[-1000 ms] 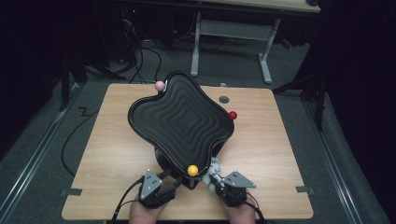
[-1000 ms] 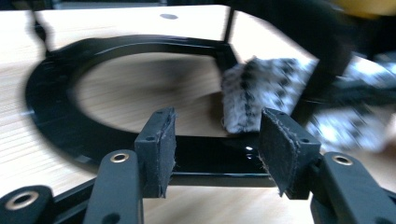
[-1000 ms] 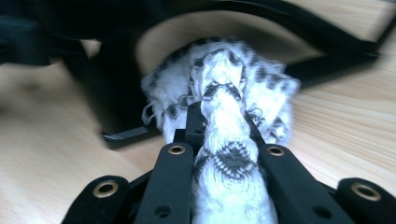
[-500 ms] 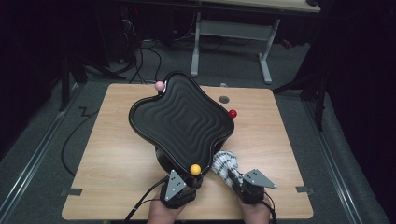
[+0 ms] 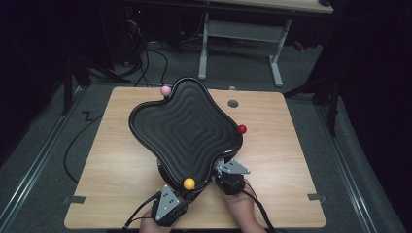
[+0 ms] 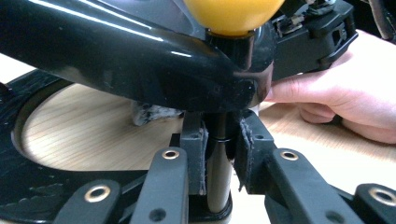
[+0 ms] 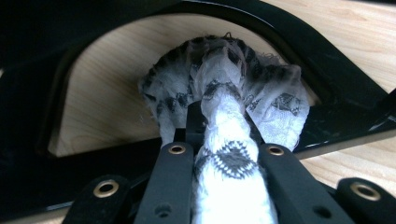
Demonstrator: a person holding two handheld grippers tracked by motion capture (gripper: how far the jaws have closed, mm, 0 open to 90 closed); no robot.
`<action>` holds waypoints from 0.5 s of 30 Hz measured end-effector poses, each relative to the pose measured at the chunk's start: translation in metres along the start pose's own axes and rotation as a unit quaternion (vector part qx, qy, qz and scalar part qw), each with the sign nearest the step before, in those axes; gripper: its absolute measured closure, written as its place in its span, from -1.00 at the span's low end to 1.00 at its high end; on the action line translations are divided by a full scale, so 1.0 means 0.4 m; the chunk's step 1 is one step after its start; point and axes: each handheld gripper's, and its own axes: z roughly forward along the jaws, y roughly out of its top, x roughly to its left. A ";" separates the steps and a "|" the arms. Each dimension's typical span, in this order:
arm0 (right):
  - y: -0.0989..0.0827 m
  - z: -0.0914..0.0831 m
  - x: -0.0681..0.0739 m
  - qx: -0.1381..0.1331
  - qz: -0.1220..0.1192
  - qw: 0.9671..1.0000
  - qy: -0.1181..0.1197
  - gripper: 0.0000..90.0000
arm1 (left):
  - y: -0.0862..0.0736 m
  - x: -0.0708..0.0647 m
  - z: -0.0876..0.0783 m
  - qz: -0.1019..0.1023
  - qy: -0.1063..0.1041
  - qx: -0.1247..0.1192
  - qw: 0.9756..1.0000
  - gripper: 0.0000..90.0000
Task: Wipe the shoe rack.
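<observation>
A black wavy tray (image 5: 184, 126) stands raised on the wooden table (image 5: 282, 160), with a yellow ball (image 5: 189, 183) at its near corner. My left gripper (image 5: 187, 194) sits just below that ball. In the left gripper view its jaws (image 6: 218, 149) have just been closing on the black post (image 6: 217, 177) under the yellow ball (image 6: 233, 14), and the pads now lie against it. My right gripper (image 5: 217, 170) reaches under the tray's near right edge. It (image 7: 222, 109) is shut on a white cloth with a black pattern (image 7: 224, 74), whose bunched end is pushed under the tray.
A red ball (image 5: 241, 129) and a pink ball (image 5: 166, 91) sit at other tray corners. The tray's black base ring (image 6: 28, 186) lies on the table around bare wood. The other hand (image 6: 345, 102) is close on the right. A grey hole cover (image 5: 233, 103) lies behind the tray.
The right gripper swung out to the right with the cloth, then came back in under the tray, where the cloth is now hidden from above. The left gripper shifted near the yellow ball.
</observation>
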 end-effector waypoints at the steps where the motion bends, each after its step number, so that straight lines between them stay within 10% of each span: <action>1: 0.002 0.001 0.002 0.004 -0.001 1.000 0.002 0.81 | -0.001 0.004 -0.004 0.001 0.002 0.001 1.000 0.67; 9: 0.003 -0.001 0.017 0.012 -0.011 1.000 0.009 0.82 | -0.001 0.043 -0.017 -0.009 0.049 0.008 0.999 0.66; 15: -0.003 -0.027 0.018 0.007 -0.005 1.000 -0.005 0.81 | 0.002 0.042 0.004 -0.013 0.047 0.001 0.999 0.67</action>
